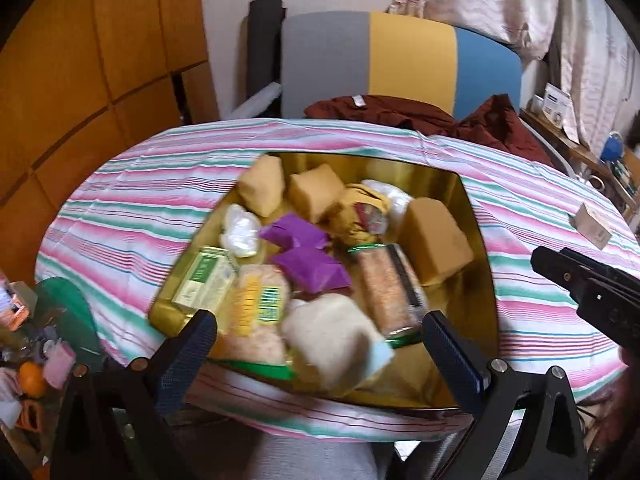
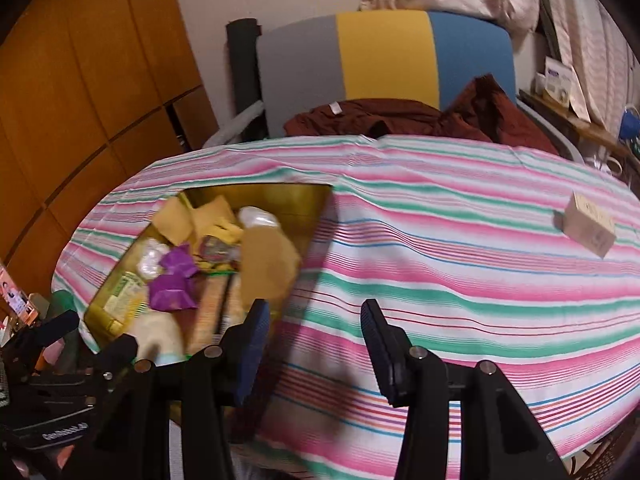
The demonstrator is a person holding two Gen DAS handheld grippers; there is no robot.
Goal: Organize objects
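Note:
An open gold tin [image 1: 476,280] sits on the striped tablecloth [image 1: 140,200]. It holds tan wrapped blocks [image 1: 436,240], purple packets [image 1: 308,264], a green-yellow box [image 1: 204,280], pink cracker packs [image 1: 388,292] and a cream soft item [image 1: 328,336]. My left gripper [image 1: 320,344] hovers open over the tin's near edge, nothing pinched. My right gripper [image 2: 316,324] is open and empty above the cloth, just right of the tin [image 2: 312,204]. In the left wrist view the right gripper [image 1: 592,288] shows at the right. A small cardboard box [image 2: 588,230] lies alone at the far right of the table.
Behind the table stands a grey, yellow and blue chair [image 1: 400,56] with a maroon cloth [image 1: 400,112] draped on it. Wooden cabinets [image 1: 80,80] fill the left. Clutter with an orange fruit [image 1: 32,378] sits at the near left, and a shelf [image 1: 568,136] at the right.

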